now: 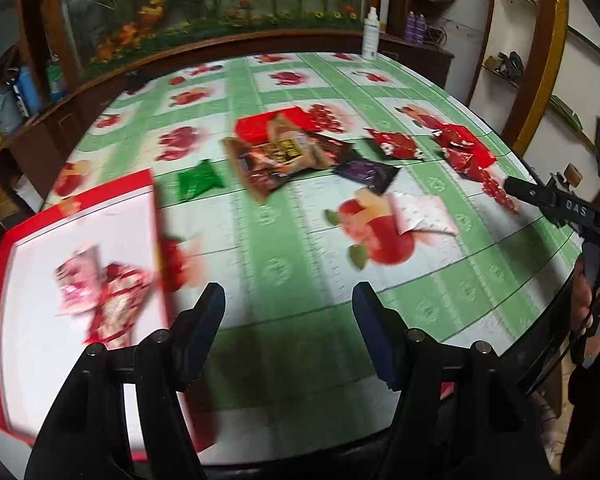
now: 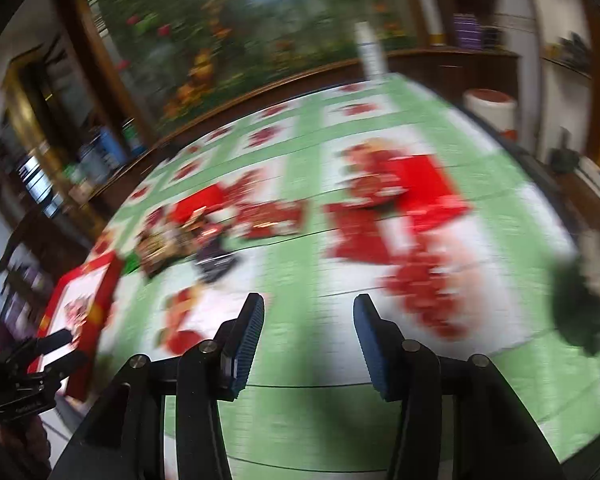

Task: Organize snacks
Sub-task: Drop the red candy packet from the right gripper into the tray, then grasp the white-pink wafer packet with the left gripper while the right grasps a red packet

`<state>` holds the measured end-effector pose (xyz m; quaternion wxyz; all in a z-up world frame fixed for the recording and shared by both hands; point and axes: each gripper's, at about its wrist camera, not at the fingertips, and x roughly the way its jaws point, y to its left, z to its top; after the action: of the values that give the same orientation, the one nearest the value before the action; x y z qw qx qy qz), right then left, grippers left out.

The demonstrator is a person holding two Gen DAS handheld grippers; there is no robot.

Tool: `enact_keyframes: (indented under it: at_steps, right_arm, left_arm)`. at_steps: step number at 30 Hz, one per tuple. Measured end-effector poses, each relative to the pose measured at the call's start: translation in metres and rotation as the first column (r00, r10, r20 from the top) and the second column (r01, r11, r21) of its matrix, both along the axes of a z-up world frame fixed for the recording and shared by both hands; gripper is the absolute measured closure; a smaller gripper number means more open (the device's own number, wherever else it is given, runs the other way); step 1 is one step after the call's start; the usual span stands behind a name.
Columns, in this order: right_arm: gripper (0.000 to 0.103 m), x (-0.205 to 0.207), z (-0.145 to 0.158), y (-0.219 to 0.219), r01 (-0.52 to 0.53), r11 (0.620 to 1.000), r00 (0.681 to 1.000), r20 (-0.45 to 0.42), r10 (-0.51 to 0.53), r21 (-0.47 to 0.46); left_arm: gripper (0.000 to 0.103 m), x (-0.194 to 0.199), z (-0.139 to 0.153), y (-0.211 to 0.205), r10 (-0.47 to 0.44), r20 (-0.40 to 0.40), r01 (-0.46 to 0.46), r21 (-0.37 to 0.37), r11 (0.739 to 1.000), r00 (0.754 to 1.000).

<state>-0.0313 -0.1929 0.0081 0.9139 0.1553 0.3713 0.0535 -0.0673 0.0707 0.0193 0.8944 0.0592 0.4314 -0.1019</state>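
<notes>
A red-rimmed white box [image 1: 32, 340] lies at the table's near left with pink and red snack packets [image 1: 100, 292] inside; it also shows in the right wrist view [image 2: 104, 280]. A pile of brown and red snack packs [image 1: 280, 152] sits mid-table, with a green packet [image 1: 198, 180], a purple packet [image 1: 366, 172], red packets [image 1: 460, 148] and a white packet [image 1: 420, 212] around it. My left gripper [image 1: 288, 300] is open and empty, just right of the box. My right gripper [image 2: 308, 312] is open and empty above the tablecloth; red packets [image 2: 404, 188] lie ahead, blurred.
The round table [image 1: 284, 240] has a green and white fruit-print cloth. A white bottle [image 1: 370, 34] stands at its far edge. Wooden cabinets and a flower mural ring the back. A white bucket [image 2: 490, 108] stands beyond the right edge.
</notes>
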Motion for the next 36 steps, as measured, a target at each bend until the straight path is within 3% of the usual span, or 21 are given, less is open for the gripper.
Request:
enact_keyframes:
  at_steps: [4, 10, 19, 24, 26, 27, 28, 29, 34, 36]
  right_arm:
    - [0.043, -0.002, -0.001, -0.038, 0.081, 0.997, 0.997, -0.013, -0.081, -0.008]
    - [0.043, 0.006, -0.006, -0.054, 0.099, 0.995, 0.995, -0.025, -0.100, -0.030]
    - [0.040, 0.068, -0.004, -0.025, -0.020, 1.000, 0.999, -0.034, 0.019, -0.008]
    - [0.040, 0.100, -0.018, -0.007, -0.031, 0.999, 0.995, -0.098, 0.030, -0.013]
    - [0.041, 0.108, -0.026, -0.006, -0.017, 1.000, 0.992, -0.129, 0.017, 0.006]
    - [0.047, 0.109, -0.029, -0.006, -0.012, 1.000, 0.990, -0.139, 0.013, 0.007]
    - [0.060, 0.108, -0.030, -0.006, -0.004, 1.000, 0.992, -0.128, 0.003, -0.005]
    - [0.063, 0.108, -0.030, -0.006, 0.005, 0.999, 0.991, -0.131, -0.010, -0.035]
    - [0.064, 0.099, -0.031, -0.009, 0.006, 0.999, 0.993, -0.116, -0.012, -0.045]
    - [0.063, 0.093, -0.031, -0.008, -0.010, 0.999, 0.994, -0.112, 0.006, -0.033]
  left_arm:
    - [0.038, 0.015, -0.002, -0.026, -0.029, -0.037, 0.028, -0.034, 0.999, 0.999]
    - [0.038, 0.040, -0.004, -0.057, -0.065, -0.068, 0.063, -0.030, 0.998, 0.996]
    - [0.038, 0.071, -0.024, -0.087, -0.009, -0.144, 0.005, -0.032, 0.999, 0.989]
    - [0.038, 0.071, -0.028, -0.101, -0.034, -0.155, 0.026, -0.049, 0.998, 0.987]
    - [0.038, 0.075, -0.034, -0.105, -0.040, -0.167, 0.033, -0.047, 0.998, 0.985]
    - [0.038, 0.077, -0.037, -0.107, -0.041, -0.175, 0.033, -0.049, 0.998, 0.984]
    - [0.038, 0.079, -0.041, -0.108, -0.046, -0.184, 0.036, -0.059, 0.998, 0.982]
    - [0.033, 0.080, -0.043, -0.110, -0.045, -0.177, 0.035, -0.059, 0.998, 0.983]
    - [0.032, 0.076, -0.047, -0.117, -0.067, -0.120, 0.066, -0.009, 0.998, 0.990]
    - [0.036, 0.072, -0.047, -0.116, -0.089, -0.104, 0.090, 0.000, 0.996, 0.991]
